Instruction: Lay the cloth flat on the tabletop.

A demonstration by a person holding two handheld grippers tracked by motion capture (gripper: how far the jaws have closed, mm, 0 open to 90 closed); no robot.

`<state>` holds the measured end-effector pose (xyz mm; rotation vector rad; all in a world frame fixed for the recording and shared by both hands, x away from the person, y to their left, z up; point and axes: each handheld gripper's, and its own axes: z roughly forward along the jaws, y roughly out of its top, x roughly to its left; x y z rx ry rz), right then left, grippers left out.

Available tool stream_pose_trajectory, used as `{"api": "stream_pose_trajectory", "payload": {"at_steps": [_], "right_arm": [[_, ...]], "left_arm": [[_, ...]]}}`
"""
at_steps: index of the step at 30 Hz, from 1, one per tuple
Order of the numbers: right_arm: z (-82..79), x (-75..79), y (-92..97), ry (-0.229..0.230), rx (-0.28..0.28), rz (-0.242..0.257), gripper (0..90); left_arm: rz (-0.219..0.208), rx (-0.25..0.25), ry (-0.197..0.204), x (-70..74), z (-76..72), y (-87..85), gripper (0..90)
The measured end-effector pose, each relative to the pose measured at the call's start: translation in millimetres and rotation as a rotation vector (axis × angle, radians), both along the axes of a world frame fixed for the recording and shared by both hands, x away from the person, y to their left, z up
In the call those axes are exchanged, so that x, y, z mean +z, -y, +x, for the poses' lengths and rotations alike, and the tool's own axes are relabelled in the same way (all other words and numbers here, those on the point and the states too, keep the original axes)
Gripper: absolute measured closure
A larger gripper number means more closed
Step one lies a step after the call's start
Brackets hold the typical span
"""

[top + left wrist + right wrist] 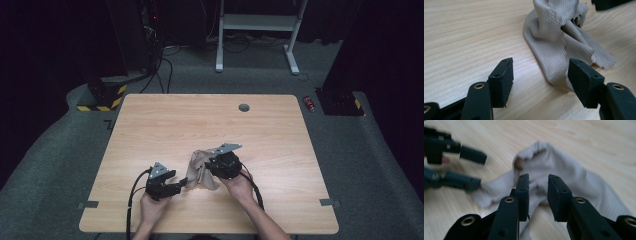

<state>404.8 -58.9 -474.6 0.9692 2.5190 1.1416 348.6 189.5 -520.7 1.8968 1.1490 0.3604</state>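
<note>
Left gripper and right gripper: matte black bodies, each topped by a grey three-cornered plate and trailing a black cable. Jaw arms carry brass-ringed rivets; the square black pads have small screw holes. Forearms are unsleeved.

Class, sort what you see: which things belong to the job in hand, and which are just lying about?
In the job: beige cloth, left gripper, right gripper.
Lying about: red can on the floor, white desk frame, striped floor block.
</note>
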Motion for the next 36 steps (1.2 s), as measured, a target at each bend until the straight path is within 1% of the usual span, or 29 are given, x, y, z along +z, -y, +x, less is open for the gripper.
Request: {"api": "stream_pose_trajectory", "payload": {"at_steps": [3, 4, 6, 7, 10, 12, 13, 15, 16, 17, 18, 19, 20, 23, 24, 25, 26, 27, 28, 29, 30, 32, 36], "right_arm": [[-5.5, -9.7, 4.4, -0.026, -0.004, -0.011, 70.7], [-6.1, -12.6, 5.1, -0.025, -0.002, -0.013, 70.5], [-7.6, -16.9, 5.5, -0.038, -0.009, -0.008, 69.3], [-7.7, -18.8, 5.3, -0.039, -0.011, -0.008, 68.7], [-8.7, -23.0, 3.1, -0.052, -0.014, -0.006, 67.1], [-9.5, -24.7, 1.2, -0.051, -0.014, -0.011, 66.8], [-9.2, -26.1, 0.4, -0.043, -0.009, -0.013, 66.8], [-9.4, -28.2, -1.0, -0.06, -0.011, -0.011, 68.0], [-8.8, -29.3, -1.4, -0.056, -0.002, -0.021, 69.4], [-9.0, -30.0, -2.4, -0.062, -0.001, -0.027, 71.2], [-9.3, -31.0, -3.2, -0.064, 0.002, -0.032, 73.2], [-9.0, -31.7, -3.6, -0.059, 0.009, -0.038, 75.4], [-9.4, -32.1, -4.0, -0.065, 0.01, -0.041, 77.9], [-9.3, -33.3, -3.8, -0.056, 0.026, -0.047, 85.9], [-10.0, -33.2, -3.9, -0.058, 0.027, -0.05, 87.6], [-10.8, -33.0, -3.7, -0.062, 0.027, -0.053, 88.3], [-10.7, -33.2, -3.0, -0.054, 0.034, -0.055, 88.5], [-11.2, -33.0, -2.6, -0.055, 0.033, -0.055, 88.7], [-11.5, -32.9, -1.8, -0.053, 0.033, -0.054, 88.8], [-12.0, -32.5, -0.8, -0.052, 0.033, -0.054, 88.8], [-12.8, -31.8, 0.2, -0.053, 0.034, -0.055, 88.8], [-14.7, -30.6, 2.6, -0.044, 0.037, -0.058, 88.9], [-19.0, -28.2, 10.8, -0.034, 0.031, -0.06, 88.9]], "left_arm": [[0.017, -0.022, 0.007, 10.2, 7.9, 8.6, 37.9], [0.028, -0.025, 0.011, 13.4, 11.3, 11.6, 37.8], [0.038, -0.025, 0.013, 18.3, 17.9, 18.0, 37.8], [0.054, -0.025, 0.013, 19.8, 21.8, 20.9, 37.8], [0.082, -0.018, 0.005, 19.6, 32.3, 29.1, 38.1], [0.105, -0.015, -0.006, 17.1, 38.7, 33.8, 38.1], [0.107, -0.014, -0.014, 15.9, 41.0, 35.8, 38.1], [0.113, -0.015, -0.026, 14.5, 44.3, 38.2, 40.9], [0.108, -0.014, -0.027, 14.2, 45.0, 38.3, 42.7], [0.094, -0.015, -0.029, 13.7, 45.6, 38.0, 45.8], [0.085, -0.018, -0.035, 13.7, 46.1, 37.3, 49.6], [0.077, -0.019, -0.032, 13.8, 46.1, 36.9, 55.4], [0.076, -0.019, -0.028, 14.1, 46.1, 36.5, 60.0], [0.072, -0.025, -0.015, 15.5, 46.5, 34.3, 74.1], [0.07, -0.029, -0.016, 15.7, 46.7, 33.6, 77.7], [0.071, -0.035, -0.016, 15.4, 47.3, 32.5, 81.2], [0.07, -0.039, -0.016, 14.9, 47.7, 31.9, 84.1], [0.072, -0.045, -0.017, 14.7, 48.0, 30.9, 86.5], [0.075, -0.054, -0.016, 14.7, 48.3, 29.6, 88.2], [0.066, -0.057, -0.02, 14.9, 48.0, 29.0, 88.7], [0.069, -0.063, -0.018, 15.6, 48.2, 27.5, 88.8], [0.058, -0.062, -0.017, 16.8, 48.4, 24.9, 88.9], [0.02, -0.044, -0.027, 19.4, 49.7, 16.0, 89.0]]}}
